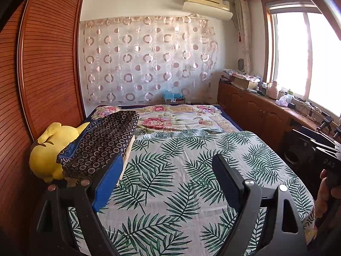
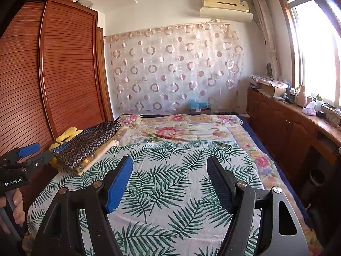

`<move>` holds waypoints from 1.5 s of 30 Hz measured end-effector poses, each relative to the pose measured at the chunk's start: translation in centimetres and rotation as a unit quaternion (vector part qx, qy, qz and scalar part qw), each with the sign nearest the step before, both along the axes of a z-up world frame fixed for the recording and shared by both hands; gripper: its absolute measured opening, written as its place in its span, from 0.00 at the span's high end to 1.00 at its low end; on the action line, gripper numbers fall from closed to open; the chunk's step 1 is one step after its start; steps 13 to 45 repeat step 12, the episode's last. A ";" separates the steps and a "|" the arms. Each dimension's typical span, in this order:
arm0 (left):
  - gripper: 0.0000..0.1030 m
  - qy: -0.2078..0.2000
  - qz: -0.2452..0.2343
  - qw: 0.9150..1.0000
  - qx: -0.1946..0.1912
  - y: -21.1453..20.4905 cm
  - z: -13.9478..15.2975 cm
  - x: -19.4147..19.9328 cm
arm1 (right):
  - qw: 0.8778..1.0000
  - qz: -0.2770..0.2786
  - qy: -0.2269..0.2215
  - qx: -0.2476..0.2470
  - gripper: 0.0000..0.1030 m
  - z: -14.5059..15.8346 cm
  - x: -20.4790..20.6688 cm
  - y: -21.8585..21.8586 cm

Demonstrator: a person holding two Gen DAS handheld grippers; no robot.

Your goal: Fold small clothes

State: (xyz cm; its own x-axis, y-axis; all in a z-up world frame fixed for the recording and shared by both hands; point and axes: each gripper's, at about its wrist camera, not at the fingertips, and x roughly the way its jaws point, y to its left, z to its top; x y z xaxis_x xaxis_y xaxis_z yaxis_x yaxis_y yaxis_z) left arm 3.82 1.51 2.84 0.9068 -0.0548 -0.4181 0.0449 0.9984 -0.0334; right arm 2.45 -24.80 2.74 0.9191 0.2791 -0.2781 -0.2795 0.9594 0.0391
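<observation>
Left wrist view: the left claw (image 1: 168,166) hangs over a bed (image 1: 232,125), its two fingers spread wide with nothing between them, one pad blue (image 1: 108,183) and the other dark. Under it lies a leaf-print sheet (image 1: 170,183), and farther back a floral blanket (image 1: 181,117). The folded clothes (image 1: 102,143), a dark ring-patterned piece on top of a blue and a cream one, sit stacked at the bed's left edge, against a yellow plush toy (image 1: 49,149) by the slatted wooden wardrobe (image 1: 49,64). At the right edge, a hand (image 1: 326,194) grips the other tool, whose black body shows the letters "DAS".

Right wrist view: the right claw (image 2: 169,167) is likewise spread and empty above the leaf-print sheet (image 2: 170,192). The folded clothes (image 2: 89,145) lie to the left, well apart from it. At the far left, a hand (image 2: 16,209) holds the left tool; its body reads "GenRobot.AI" (image 2: 13,183). An air conditioner (image 2: 226,7) hangs on the back wall over a ring-patterned curtain (image 2: 174,72); its sticker is too small to read.
</observation>
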 end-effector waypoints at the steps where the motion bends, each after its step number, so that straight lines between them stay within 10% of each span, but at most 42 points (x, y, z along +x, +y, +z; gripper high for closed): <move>1: 0.17 0.000 0.000 1.000 0.000 0.0 0.0 -0.1 | 1.000 0.001 0.000 0.000 0.28 0.0 0.0 0.0; 45: 0.17 0.001 0.000 1.000 0.000 0.1 -0.1 -0.1 | 1.000 0.006 0.001 0.000 0.28 0.0 0.4 -0.9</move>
